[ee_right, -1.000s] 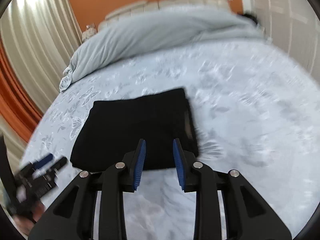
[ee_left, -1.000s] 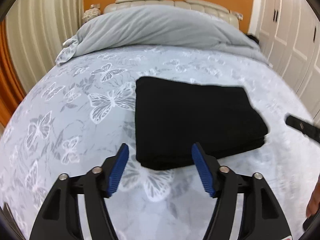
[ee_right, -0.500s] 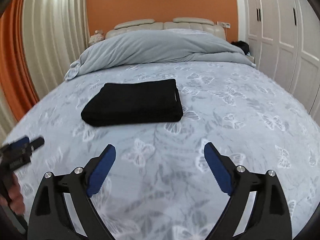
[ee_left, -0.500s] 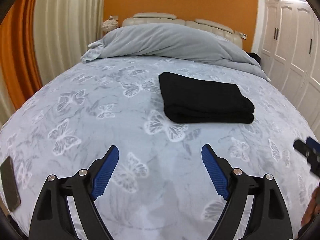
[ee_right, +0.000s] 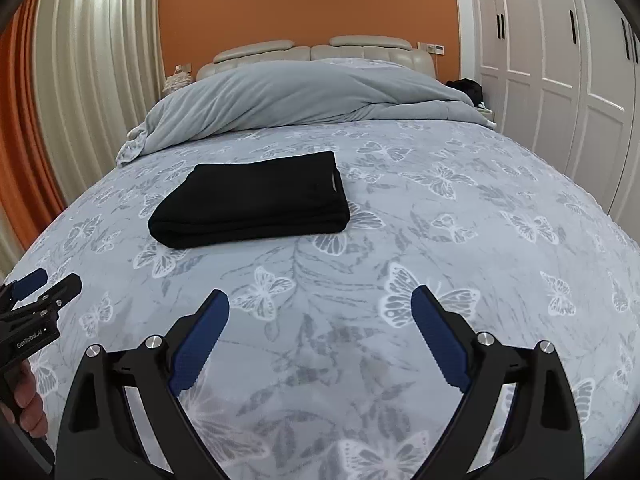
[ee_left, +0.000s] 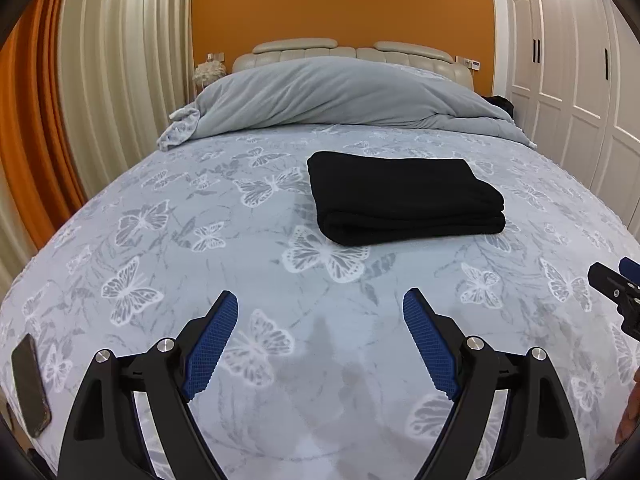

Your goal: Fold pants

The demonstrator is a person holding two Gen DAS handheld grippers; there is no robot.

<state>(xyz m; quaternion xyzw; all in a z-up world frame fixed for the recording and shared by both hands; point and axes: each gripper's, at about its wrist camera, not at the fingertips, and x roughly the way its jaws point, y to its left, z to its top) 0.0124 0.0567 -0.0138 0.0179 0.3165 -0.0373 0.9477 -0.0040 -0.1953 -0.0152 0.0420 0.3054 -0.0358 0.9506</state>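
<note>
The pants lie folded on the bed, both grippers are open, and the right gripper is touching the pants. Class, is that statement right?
One part is wrong. The right gripper is not touching the pants: the right wrist view shows bare bed between its fingers and the pants. The rest stands: the pants lie folded on the bed, and both it and the left gripper are open.

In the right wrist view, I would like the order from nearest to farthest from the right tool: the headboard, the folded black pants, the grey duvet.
From the right tool, which is open over the bed:
1. Folded black pants, ahead and slightly left on the butterfly sheet.
2. Grey duvet, bunched behind the pants across the bed's head end.
3. Headboard, behind the duvet, against the orange wall.
</note>
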